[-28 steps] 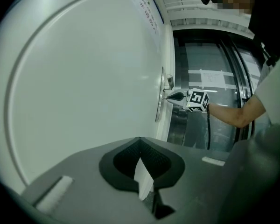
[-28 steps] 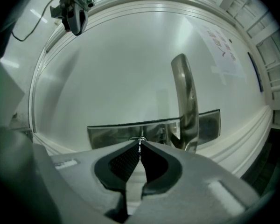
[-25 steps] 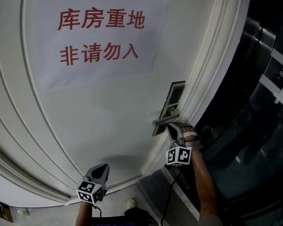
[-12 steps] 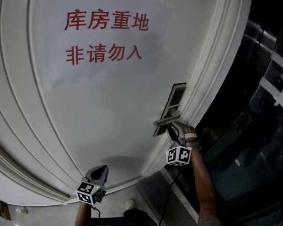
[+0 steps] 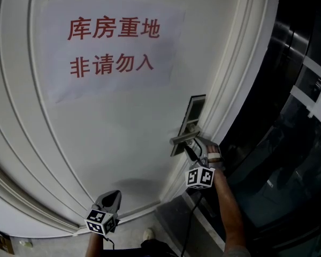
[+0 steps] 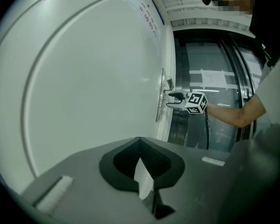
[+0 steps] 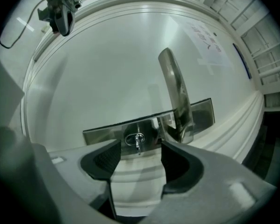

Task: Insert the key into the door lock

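Observation:
The small metal key (image 7: 138,143) sits in the keyhole of the steel lock plate (image 7: 107,133), below the door handle (image 7: 175,92). My right gripper (image 7: 139,160) points level at it. Its jaws have just been opening and now stand wide apart, with the key between them but untouched by either pad. In the head view the right gripper (image 5: 190,150) sits just under the handle (image 5: 183,138) and the plate (image 5: 192,114). My left gripper (image 5: 113,196) hangs low in front of the door, shut and holding nothing; its pads (image 6: 126,160) almost meet.
The white door carries a paper sign (image 5: 112,47) with red characters. Raised mouldings (image 5: 241,63) frame the door's right side. A dark glass panel (image 5: 289,116) stands to the right of the frame. The person's forearm (image 5: 227,208) reaches up to the right gripper.
The right gripper stays at the lock below the handle. The left gripper has sunk slightly at the bottom of the head view. The head view itself has shifted a little.

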